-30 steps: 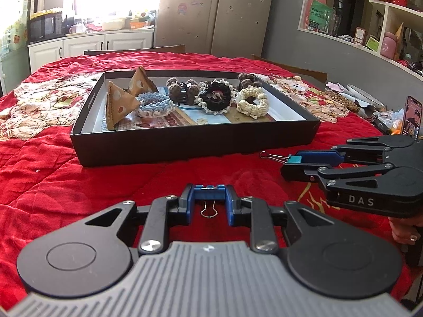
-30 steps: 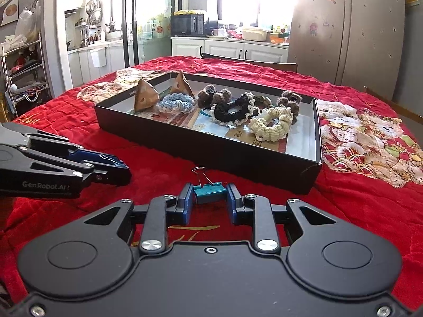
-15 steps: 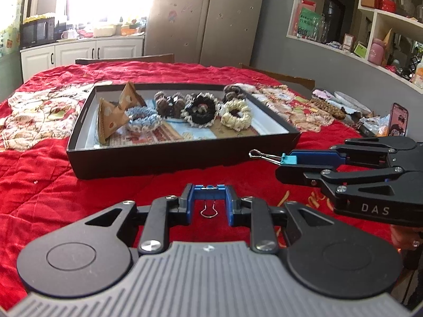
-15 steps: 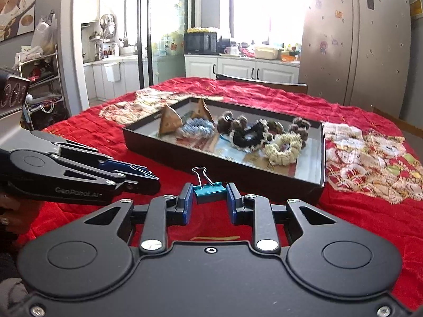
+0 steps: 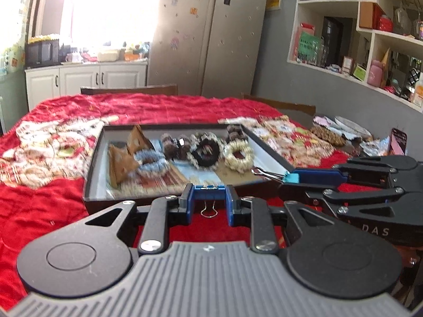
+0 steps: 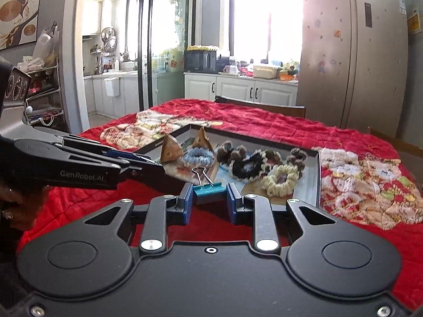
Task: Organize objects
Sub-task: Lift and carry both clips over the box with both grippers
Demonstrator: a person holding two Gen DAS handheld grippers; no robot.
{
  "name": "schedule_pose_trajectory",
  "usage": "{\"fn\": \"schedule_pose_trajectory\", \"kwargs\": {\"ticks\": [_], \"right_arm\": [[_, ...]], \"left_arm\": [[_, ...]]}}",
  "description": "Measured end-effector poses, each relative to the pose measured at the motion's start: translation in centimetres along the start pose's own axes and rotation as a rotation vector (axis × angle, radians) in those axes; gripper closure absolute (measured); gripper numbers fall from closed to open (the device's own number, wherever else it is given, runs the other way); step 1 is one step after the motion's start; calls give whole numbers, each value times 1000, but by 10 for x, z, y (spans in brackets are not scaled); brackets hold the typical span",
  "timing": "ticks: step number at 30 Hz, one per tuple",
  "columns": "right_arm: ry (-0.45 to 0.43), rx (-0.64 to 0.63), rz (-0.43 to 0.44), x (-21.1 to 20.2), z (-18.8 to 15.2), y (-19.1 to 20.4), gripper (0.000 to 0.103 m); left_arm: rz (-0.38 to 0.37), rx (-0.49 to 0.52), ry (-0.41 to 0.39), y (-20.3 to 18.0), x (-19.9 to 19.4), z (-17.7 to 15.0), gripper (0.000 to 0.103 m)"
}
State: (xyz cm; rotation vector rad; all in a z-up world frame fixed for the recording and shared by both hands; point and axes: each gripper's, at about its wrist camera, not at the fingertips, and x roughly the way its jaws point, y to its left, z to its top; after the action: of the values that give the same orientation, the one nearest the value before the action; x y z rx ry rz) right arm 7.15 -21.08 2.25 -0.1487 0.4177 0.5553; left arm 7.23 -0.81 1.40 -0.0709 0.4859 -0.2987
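Both hand-held grippers have lifted toward the tray (image 5: 267, 146): the left hand-held gripper (image 5: 208, 206) pinches a blue clip (image 5: 208, 194), the right hand-held gripper (image 6: 210, 202) a teal clip (image 6: 210, 192), ready for dropping in.

Teal binder clip (image 6: 210, 192) in right claw (image 6: 209, 203); blue binder clip (image 5: 208, 193) in left claw (image 5: 208, 203), above red cloth.

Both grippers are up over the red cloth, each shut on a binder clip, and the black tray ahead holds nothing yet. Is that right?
Not quite: the black tray is not bare. The right wrist view shows scrunchies and triangular pieces lying in it. The rest stands: the left gripper is shut on a blue binder clip and the right gripper on a teal binder clip.
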Motion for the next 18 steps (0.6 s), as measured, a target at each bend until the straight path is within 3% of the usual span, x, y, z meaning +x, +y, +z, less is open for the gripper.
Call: {"fn": "schedule_pose_trajectory", "kwargs": {"ticks": [18], "right_arm": [[-42,39,-104,45,38,-29,78]], "left_arm": [[98,-17,-79,29,36,38,76]]}}
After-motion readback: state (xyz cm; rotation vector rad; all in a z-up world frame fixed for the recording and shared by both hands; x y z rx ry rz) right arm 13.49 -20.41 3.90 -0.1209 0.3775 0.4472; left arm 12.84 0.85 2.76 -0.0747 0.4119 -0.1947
